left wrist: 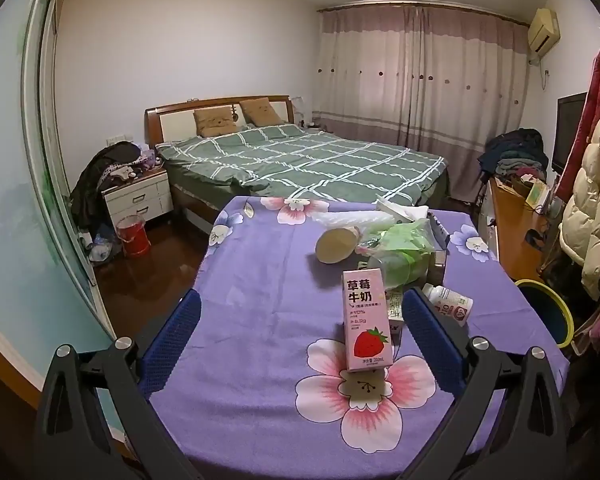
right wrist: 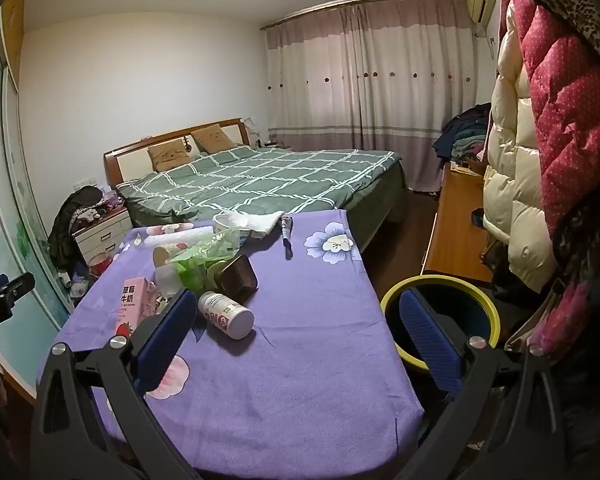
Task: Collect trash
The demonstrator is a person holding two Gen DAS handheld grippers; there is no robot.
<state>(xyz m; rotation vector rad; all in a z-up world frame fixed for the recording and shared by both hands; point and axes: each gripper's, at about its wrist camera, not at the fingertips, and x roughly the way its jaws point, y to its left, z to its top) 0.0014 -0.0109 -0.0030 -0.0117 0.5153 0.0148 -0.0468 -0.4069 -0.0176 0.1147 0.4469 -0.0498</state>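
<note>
A pink strawberry milk carton point(left wrist: 366, 322) stands upright on the purple flowered table point(left wrist: 260, 288); it also shows in the right wrist view point(right wrist: 134, 300). My left gripper point(left wrist: 300, 320) is open, with the carton between its fingers, nearer the right one. A white bottle point(right wrist: 226, 314) lies on its side near my open, empty right gripper point(right wrist: 296, 320). Behind are a green plastic bag point(left wrist: 404, 246), a tan cup on its side point(left wrist: 336, 245) and a dark basket point(right wrist: 236, 278). A yellow-rimmed bin point(right wrist: 440, 320) stands right of the table.
White tissue point(right wrist: 256, 218) and a dark tube point(right wrist: 287, 236) lie at the table's far edge. A green checked bed point(left wrist: 300, 160) stands behind, with a nightstand point(left wrist: 138, 196) and red bucket point(left wrist: 134, 234) at left. Coats point(right wrist: 540, 140) hang at right above a wooden bench point(right wrist: 456, 232).
</note>
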